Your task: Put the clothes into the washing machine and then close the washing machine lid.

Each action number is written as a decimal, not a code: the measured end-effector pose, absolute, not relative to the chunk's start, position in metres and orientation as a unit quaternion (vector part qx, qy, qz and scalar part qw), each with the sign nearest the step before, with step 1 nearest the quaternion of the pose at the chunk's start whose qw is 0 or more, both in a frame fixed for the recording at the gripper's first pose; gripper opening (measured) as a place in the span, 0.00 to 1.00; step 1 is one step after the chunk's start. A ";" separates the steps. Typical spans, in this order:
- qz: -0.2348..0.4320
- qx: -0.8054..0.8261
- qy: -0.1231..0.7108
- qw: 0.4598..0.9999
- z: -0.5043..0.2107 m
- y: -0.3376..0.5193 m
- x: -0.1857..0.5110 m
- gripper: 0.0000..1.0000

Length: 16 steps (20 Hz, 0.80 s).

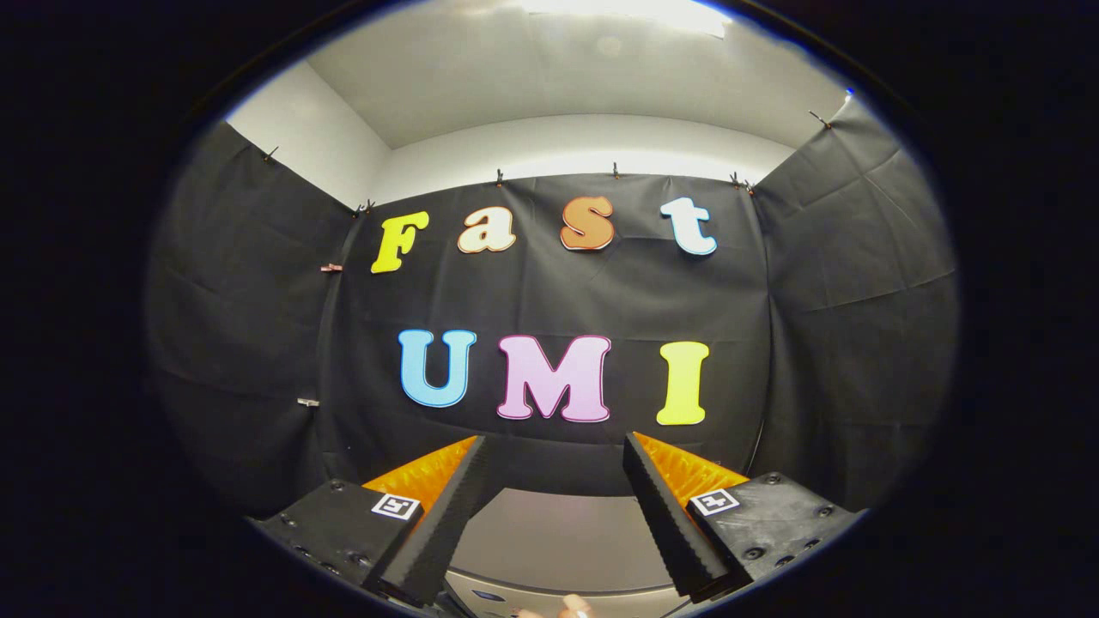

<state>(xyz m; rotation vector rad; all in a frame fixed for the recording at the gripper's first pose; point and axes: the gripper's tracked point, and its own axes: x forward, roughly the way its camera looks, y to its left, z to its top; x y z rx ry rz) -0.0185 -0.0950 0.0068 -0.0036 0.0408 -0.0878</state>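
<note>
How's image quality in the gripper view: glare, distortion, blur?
Gripper view: strong fisheye bowing of the booth wall and ceiling edges; ceiling light blown out to glare; black cloth is evenly lit, creases legible; the open gripper is sharp with nothing between its fingers; the pale surface beyond them looks soft and featureless.

Screwed tool (554, 442) mounts with square markers
</note>
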 end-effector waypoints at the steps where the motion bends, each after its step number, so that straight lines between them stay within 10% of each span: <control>1: -0.042 -0.002 0.022 0.999 0.006 -0.093 -0.018 0.98; 16: -0.047 0.003 0.035 0.998 -0.008 -0.103 -0.012 0.98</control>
